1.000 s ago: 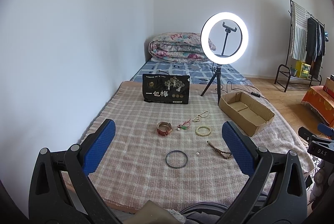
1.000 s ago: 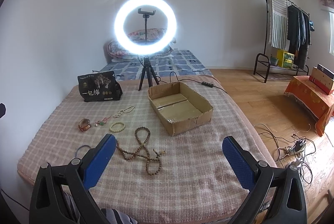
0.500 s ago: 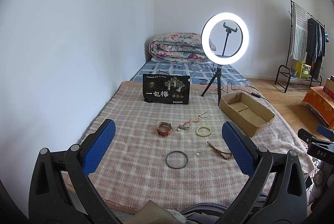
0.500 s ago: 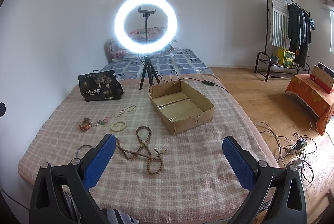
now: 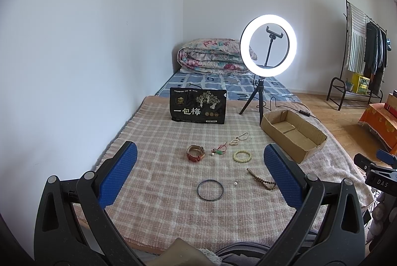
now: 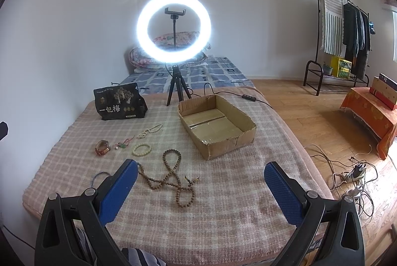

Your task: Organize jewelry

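Note:
Jewelry lies spread on a checked blanket [image 5: 153, 191]: a dark thin bangle [image 5: 210, 190], a red-strapped watch [image 5: 195, 153], a pale green bead bracelet [image 5: 242, 156], a white pearl strand [image 5: 238, 138], a red-green cord charm [image 5: 218, 150] and a long brown bead necklace [image 6: 171, 179]. An open cardboard box [image 6: 216, 123] sits right of them with nothing in it. My left gripper [image 5: 199, 175] hovers open above the bangle. My right gripper [image 6: 200, 191] hangs open over the blanket near the brown necklace. Neither holds anything.
A black snack bag [image 5: 197, 109] stands behind the jewelry. A lit ring light on a tripod [image 6: 174, 26] is behind the box, its cable trailing right. A folded quilt [image 5: 211, 56] lies at the bed's far end. The wall runs along the left; cables and a power strip [image 6: 354, 174] lie on the floor.
Both grippers have drifted very slightly; the scene shifts a little in each view. Nothing on the blanket has moved and both stay open.

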### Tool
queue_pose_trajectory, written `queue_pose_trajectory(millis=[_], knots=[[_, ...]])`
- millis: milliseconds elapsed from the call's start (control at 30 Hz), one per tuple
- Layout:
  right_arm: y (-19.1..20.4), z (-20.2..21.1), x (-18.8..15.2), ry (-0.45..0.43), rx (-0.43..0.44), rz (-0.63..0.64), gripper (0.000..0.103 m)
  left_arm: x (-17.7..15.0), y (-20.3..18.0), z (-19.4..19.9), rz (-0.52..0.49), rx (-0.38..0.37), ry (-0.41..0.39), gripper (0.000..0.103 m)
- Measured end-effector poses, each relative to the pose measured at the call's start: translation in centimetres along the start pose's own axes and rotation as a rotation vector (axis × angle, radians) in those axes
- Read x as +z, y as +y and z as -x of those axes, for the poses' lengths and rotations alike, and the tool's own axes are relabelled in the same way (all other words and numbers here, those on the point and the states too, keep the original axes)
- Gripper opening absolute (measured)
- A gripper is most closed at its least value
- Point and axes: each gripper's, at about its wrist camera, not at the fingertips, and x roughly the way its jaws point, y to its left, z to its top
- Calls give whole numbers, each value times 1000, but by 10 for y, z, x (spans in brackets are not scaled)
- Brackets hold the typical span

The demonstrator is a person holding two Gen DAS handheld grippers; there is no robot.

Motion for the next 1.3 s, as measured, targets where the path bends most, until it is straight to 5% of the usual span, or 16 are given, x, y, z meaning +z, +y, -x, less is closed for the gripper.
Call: queue_pose_trajectory(millis=[500, 967, 1167, 1300], knots=[[-1, -10, 0, 11, -1, 3, 103, -3, 0, -14, 2, 6, 11, 103], [-5, -42, 2, 52, 7, 59, 103, -17, 33, -69, 13, 60, 73, 103], [-3, -71, -2, 69, 145, 102, 103, -26, 55, -112, 20, 44, 149, 103], [-4, -100, -9, 156, 169, 102, 103, -29, 62, -140, 35, 14, 199, 103]])
